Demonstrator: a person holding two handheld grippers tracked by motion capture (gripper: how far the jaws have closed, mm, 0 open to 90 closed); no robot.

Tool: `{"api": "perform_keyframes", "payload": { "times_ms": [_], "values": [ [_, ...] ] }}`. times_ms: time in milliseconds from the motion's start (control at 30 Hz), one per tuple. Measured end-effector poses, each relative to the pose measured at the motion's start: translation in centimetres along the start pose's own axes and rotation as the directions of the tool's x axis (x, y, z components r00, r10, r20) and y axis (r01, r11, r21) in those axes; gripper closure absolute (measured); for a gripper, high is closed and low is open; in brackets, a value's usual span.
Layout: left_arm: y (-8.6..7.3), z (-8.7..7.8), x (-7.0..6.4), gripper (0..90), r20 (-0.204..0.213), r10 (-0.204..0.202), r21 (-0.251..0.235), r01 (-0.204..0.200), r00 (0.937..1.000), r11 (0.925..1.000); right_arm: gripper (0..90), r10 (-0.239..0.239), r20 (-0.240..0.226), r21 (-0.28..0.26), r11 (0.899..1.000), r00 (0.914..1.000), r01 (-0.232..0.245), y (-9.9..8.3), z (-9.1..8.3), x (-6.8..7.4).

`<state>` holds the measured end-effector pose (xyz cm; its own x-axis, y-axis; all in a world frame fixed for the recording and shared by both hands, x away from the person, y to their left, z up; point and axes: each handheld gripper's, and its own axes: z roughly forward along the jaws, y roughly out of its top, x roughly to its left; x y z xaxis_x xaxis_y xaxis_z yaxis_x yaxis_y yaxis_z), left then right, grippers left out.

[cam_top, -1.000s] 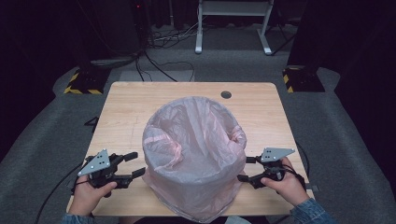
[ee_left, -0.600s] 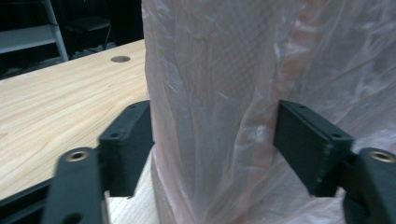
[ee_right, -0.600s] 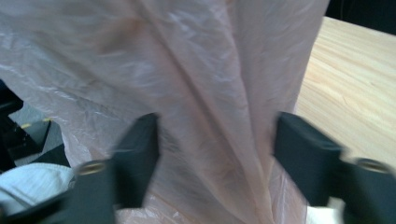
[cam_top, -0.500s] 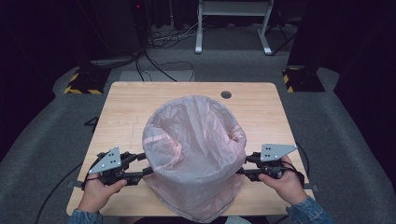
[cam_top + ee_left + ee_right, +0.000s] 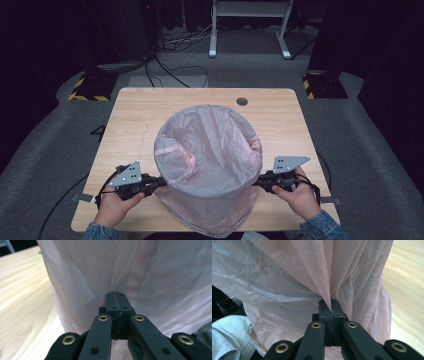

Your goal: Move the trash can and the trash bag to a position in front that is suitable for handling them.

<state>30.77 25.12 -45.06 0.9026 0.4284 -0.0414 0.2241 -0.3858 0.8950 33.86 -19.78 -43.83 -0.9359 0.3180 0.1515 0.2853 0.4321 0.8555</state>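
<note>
A round bin lined with a thin pink plastic bag (image 5: 207, 150) stands on the wooden table (image 5: 280, 110), near its front edge. My left gripper (image 5: 159, 182) is at the bin's lower left side, my right gripper (image 5: 256, 182) at its lower right. In the left gripper view the jaws are shut, tips (image 5: 116, 295) pressed into the bag film (image 5: 155, 277) where creases meet. In the right gripper view the gripper (image 5: 330, 303) is shut on a gathered fold of the bag (image 5: 312, 267). The bag's skirt hangs down over the bin's outside wall.
A dark round cable hole (image 5: 242, 101) sits near the table's far edge. Bare tabletop (image 5: 135, 125) lies left, right and behind the bin. Beyond the table, cables (image 5: 165, 70) and a white stand (image 5: 250, 30) are on the grey floor. A grey sleeve (image 5: 227, 337) shows beside the bag.
Both grippers moved inward to the bin's sides. The left jaws, spread a second ago, have shut against the bag, and the right ones have shut on a fold.
</note>
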Motion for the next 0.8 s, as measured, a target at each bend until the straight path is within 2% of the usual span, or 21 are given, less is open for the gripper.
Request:
{"api": "perform_keyframes", "payload": {
  "times_ms": [33, 67, 100, 133, 167, 200, 233, 300, 333, 433, 533, 667, 800],
  "values": [
    [-0.1, 0.1, 0.0, 90.0, -0.002, 0.009, 0.017, -0.009, 1.0000, 0.9998, 90.0, 0.003, 0.000, 0.008, 1.000, 1.0000, -0.003, -0.2, 0.2, -0.1],
    [-0.2, 0.2, 0.0, 90.0, -0.005, 0.006, 0.013, -0.006, 1.0000, 0.9999, 90.0, 0.006, 0.000, 0.010, 1.000, 1.0000, -0.006, -0.3, 0.3, -0.1],
    [-0.4, 0.1, 0.1, 90.0, -0.002, -0.011, -0.016, 0.011, 0.9999, 0.9998, 90.0, 0.010, -0.001, 0.008, 1.000, 1.0000, -0.010, -0.5, 0.4, -0.2],
    [-0.4, 0.1, 0.1, 90.0, -0.002, -0.011, -0.016, 0.011, 0.9999, 0.9998, 90.0, 0.010, -0.001, 0.008, 1.000, 1.0000, -0.010, -0.5, 0.4, -0.2],
    [-0.5, -0.1, 0.1, 90.0, -0.004, -0.019, -0.029, 0.019, 0.9998, 0.9994, 79.2, 0.018, 0.005, -0.006, 1.000, 0.9998, -0.018, -0.6, 0.4, -0.3],
    [-0.5, -0.4, 0.1, 89.8, -0.005, -0.027, -0.040, 0.027, 0.9996, 0.9988, 59.6, 0.017, 0.026, 0.001, 1.000, 0.9995, -0.017, -0.7, 0.5, -0.4],
    [-0.5, -0.6, 0.1, 85.3, -0.002, -0.041, -0.052, 0.041, 0.9991, 0.9978, 48.3, 0.020, 0.045, 0.002, 1.000, 0.9988, -0.020, -0.8, 0.6, -0.4],
    [-0.5, -1.1, 0.1, 70.5, -0.020, -0.072, -0.088, 0.070, 0.9972, 0.9936, 34.5, 0.030, 0.068, -0.007, 1.000, 0.9972, -0.030, -1.2, 0.6, -0.6],
    [-0.4, -1.4, 0.1, 61.0, -0.035, -0.085, -0.110, 0.081, 0.9958, 0.9906, 30.7, 0.037, 0.078, -0.010, 0.999, 0.9963, -0.037, -1.4, 0.5, -0.7],
    [-0.2, -2.2, 0.2, 49.6, -0.050, -0.097, -0.130, 0.090, 0.9940, 0.9874, 28.1, 0.057, 0.106, -0.011, 0.998, 0.9927, -0.056, -2.0, -0.1, -1.2],
    [0.1, -2.7, 0.5, 37.1, -0.088, -0.087, -0.139, 0.074, 0.9923, 0.9875, 26.8, 0.076, 0.137, -0.017, 0.997, 0.9876, -0.074, -2.8, -0.9, -1.6],
    [0.6, -3.3, 0.7, 32.9, -0.112, -0.091, -0.158, 0.073, 0.9895, 0.9848, 26.0, 0.092, 0.167, -0.025, 0.996, 0.9816, -0.089, -3.6, -1.8, -1.9],
    [0.9, -3.7, 1.1, 30.2, -0.133, -0.078, -0.151, 0.058, 0.9880, 0.9869, 25.6, 0.105, 0.215, -0.010, 0.994, 0.9710, -0.105, -4.7, -2.7, -2.3]
  ]
}}
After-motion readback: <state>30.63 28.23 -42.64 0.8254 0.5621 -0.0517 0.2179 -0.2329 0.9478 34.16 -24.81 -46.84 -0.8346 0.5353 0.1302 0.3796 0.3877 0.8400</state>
